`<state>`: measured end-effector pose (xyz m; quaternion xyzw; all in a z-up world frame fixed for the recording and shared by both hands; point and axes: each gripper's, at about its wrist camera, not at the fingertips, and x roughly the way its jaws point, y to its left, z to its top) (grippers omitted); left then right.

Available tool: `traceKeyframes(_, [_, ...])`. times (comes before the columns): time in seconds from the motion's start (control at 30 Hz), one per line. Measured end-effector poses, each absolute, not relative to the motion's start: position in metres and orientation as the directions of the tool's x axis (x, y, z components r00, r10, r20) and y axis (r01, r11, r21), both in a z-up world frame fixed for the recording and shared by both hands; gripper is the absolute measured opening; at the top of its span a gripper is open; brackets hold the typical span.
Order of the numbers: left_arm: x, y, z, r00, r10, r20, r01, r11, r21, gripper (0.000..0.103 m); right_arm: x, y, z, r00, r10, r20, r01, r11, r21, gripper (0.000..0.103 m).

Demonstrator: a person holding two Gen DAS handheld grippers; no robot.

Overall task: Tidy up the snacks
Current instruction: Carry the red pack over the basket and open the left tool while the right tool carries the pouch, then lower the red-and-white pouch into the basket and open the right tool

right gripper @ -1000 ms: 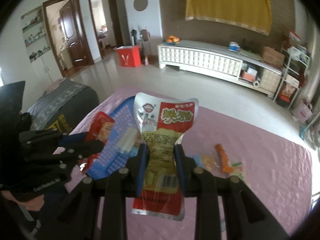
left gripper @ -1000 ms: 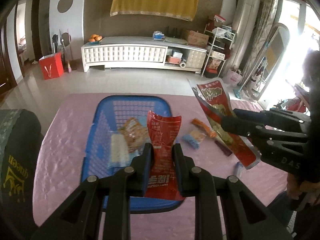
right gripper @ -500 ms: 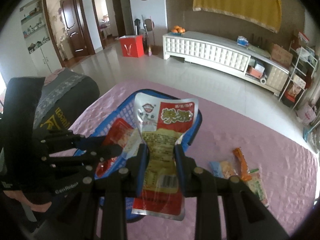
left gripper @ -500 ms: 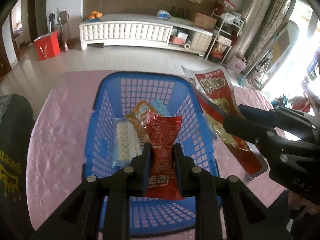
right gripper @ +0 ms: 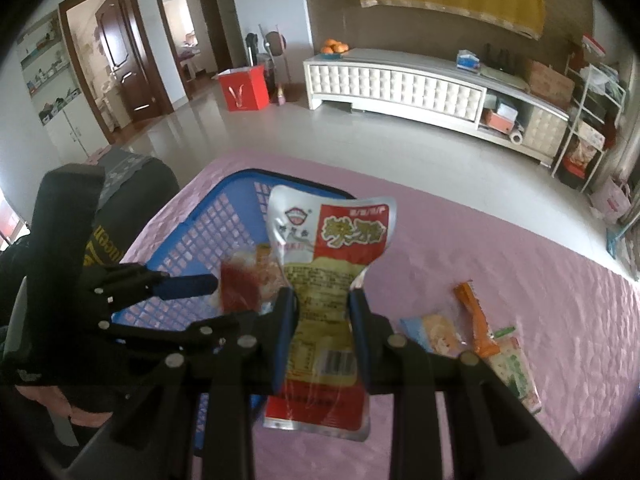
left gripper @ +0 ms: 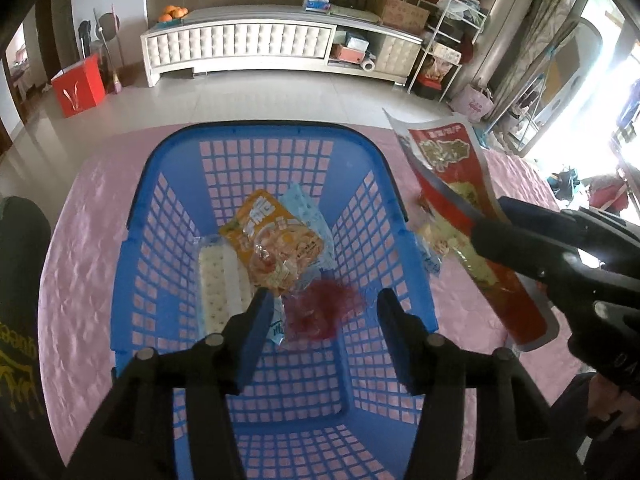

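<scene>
My left gripper [left gripper: 322, 304] hangs over the blue basket [left gripper: 160, 172] with its jaws opening. A blurred red snack packet [left gripper: 322, 312] is loose between the fingers, dropping free into the basket. An orange packet [left gripper: 272, 240] and a white packet [left gripper: 220, 284] lie on the basket floor. My right gripper [right gripper: 322, 306] is shut on a silver, red and yellow snack pouch [right gripper: 332, 248], held upright just right of the basket [right gripper: 208, 224]. That pouch [left gripper: 452, 184] and the right gripper's fingers [left gripper: 532, 240] also show in the left wrist view. The falling red packet [right gripper: 240, 284] appears blurred in the right wrist view.
Several small snacks [right gripper: 476, 328] lie on the pink tablecloth [right gripper: 540, 292] right of the basket. A dark cushioned seat [left gripper: 20, 320] sits at the table's left edge. A white cabinet [left gripper: 248, 44] stands across the tiled floor.
My left gripper moved forward and down over the basket, then opened and let the red packet go. My right gripper sank a little toward the basket, still gripping its pouch.
</scene>
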<state>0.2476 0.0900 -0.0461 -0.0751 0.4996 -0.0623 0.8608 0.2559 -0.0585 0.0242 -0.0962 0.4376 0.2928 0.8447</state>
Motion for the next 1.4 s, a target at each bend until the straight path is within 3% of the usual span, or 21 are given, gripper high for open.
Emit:
traceKeyframes(0.07, [0.245,0.089,-0.043,0.503,-0.170,-0.847,0.025,0.983,-0.183,0.060,0.253,-0.060,0.027,0.450,0.405,-0.796,-0.576,0.813,0.088,0.032])
traceKeyframes(0.63, [0.199,0.156,-0.002,0.597,-0.080,-0.798,-0.072,0.986,-0.152,0.060,0.239,-0.008,0.051,0.441,0.453,-0.775,-0.665,0.745,0.057,0.033])
traceKeyframes(1.27, [0.197,0.209,-0.028,0.565,-0.029,-0.825,-0.168,0.975,-0.149,0.060,0.269,0.053,-0.011,0.338,0.377,-0.862,-0.693,0.720,0.043,0.034])
traceKeyframes(1.4, [0.199,0.208,-0.037,0.553,-0.040,-0.832,-0.164,0.974,-0.156,0.060,0.272,0.052,-0.021,0.339,0.340,-0.877,-0.689,0.725,0.014,0.039])
